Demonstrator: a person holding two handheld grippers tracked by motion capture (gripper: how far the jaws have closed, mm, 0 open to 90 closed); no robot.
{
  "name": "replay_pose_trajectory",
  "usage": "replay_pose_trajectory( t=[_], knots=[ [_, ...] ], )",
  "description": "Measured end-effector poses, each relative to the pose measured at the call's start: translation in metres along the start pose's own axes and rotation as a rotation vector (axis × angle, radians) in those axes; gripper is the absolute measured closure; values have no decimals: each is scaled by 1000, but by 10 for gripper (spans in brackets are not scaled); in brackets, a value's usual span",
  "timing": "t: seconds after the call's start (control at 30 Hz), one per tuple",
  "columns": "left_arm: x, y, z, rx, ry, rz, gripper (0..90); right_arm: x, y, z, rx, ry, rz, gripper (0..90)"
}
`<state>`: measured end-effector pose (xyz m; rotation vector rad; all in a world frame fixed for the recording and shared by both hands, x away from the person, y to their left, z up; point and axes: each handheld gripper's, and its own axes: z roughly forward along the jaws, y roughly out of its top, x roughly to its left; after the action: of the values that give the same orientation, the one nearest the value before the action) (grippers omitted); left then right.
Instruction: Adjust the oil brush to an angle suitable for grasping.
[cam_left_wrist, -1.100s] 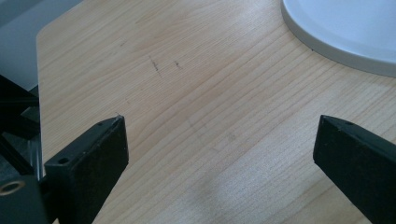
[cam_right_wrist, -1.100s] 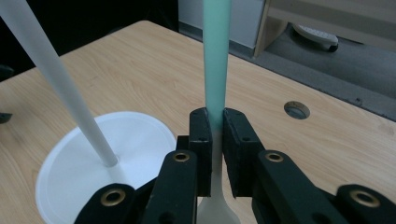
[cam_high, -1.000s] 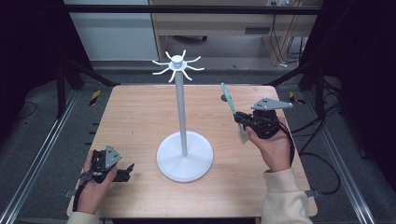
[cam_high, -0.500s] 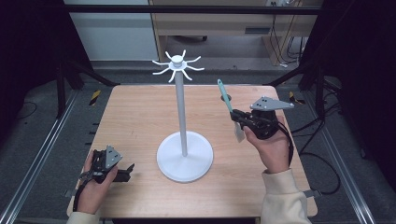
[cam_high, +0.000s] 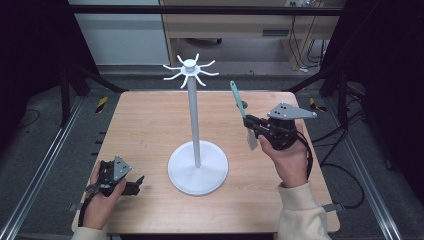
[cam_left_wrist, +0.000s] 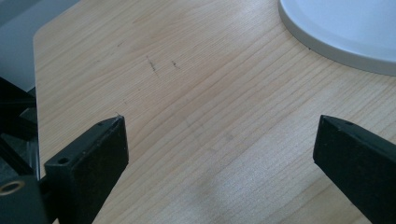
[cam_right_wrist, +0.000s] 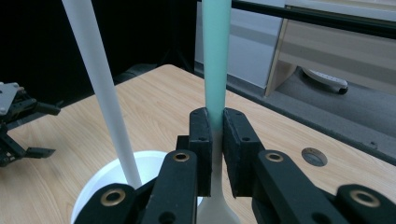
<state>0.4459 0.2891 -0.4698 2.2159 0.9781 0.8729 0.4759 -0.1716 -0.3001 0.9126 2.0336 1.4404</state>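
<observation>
I am carrying the teal-handled spatula (cam_high: 242, 112), clenched in my right gripper (cam_high: 251, 125), slightly nearer the hanging stand (cam_high: 195, 120) than before; my left gripper (cam_high: 135, 184) is resting released on the bench (cam_high: 145, 125).

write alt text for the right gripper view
The right tool is shut on a spatula with a teal handle that rises upright between its black jaws. Left of it stands the white stand's pole on a wooden table.
</observation>
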Motion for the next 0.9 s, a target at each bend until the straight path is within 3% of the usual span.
replay_pose_trajectory(
  t=[0.9],
  knots=[
    [-1,0,0,2,-4,5,29,9,9,-8,-83,40,3,824]
  ],
)
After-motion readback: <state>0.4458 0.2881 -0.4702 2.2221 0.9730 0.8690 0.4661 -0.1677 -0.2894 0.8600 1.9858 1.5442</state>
